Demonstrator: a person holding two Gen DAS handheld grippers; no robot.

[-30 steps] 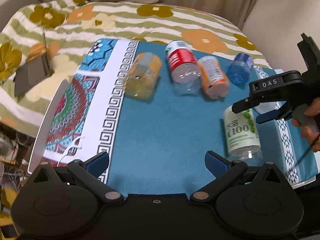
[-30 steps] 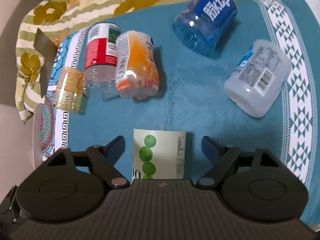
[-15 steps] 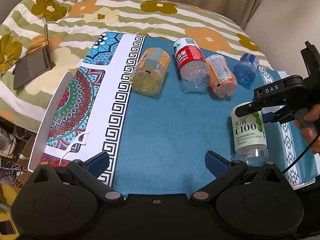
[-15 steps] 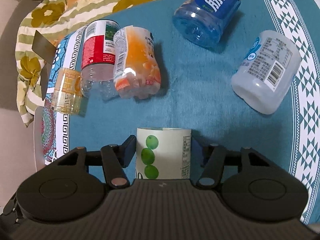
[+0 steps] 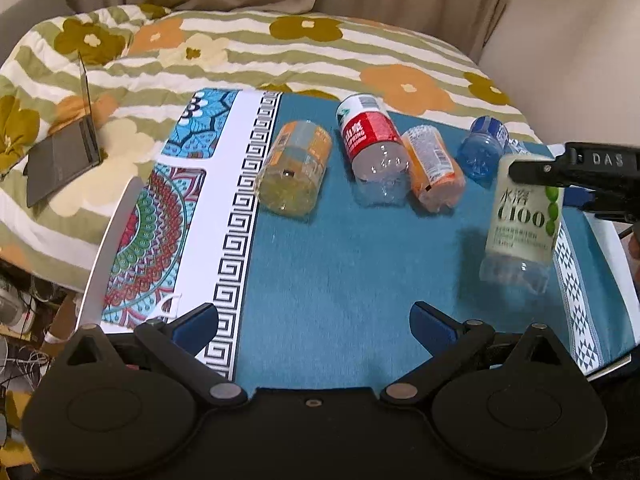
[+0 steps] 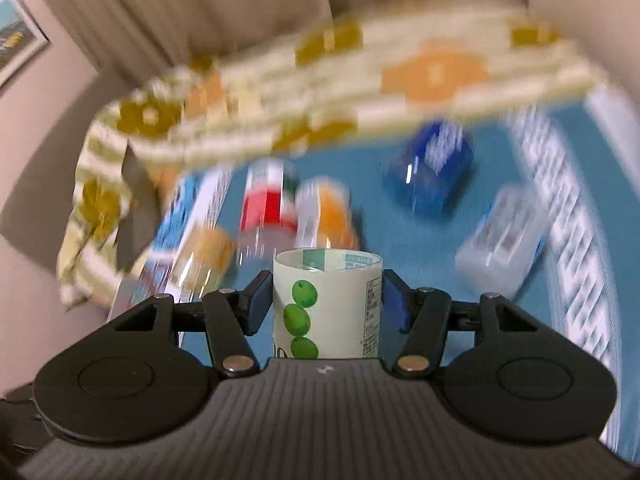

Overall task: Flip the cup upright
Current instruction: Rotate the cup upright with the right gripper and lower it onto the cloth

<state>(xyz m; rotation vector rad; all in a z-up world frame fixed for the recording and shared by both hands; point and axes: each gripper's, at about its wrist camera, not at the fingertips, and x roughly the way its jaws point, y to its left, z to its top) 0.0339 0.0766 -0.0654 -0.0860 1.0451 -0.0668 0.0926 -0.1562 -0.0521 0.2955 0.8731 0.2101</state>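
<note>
Teal cloth (image 5: 340, 280) w/ white key-pattern border covered the table, which stood next to a bed w/ floral quilt (image 5: 280, 52). On the cloth, all on their sides: yellow cup (image 5: 294, 174) near the border, red cup (image 5: 374, 148) & orange cup (image 5: 434, 168) touching side by side, blue cup (image 5: 484, 148) further right. In right wrist view a clear cup (image 6: 500, 236) lay right of the blue one, blurred. A laptop (image 5: 64, 148) sat half-open on the quilt, left of the table.
</note>
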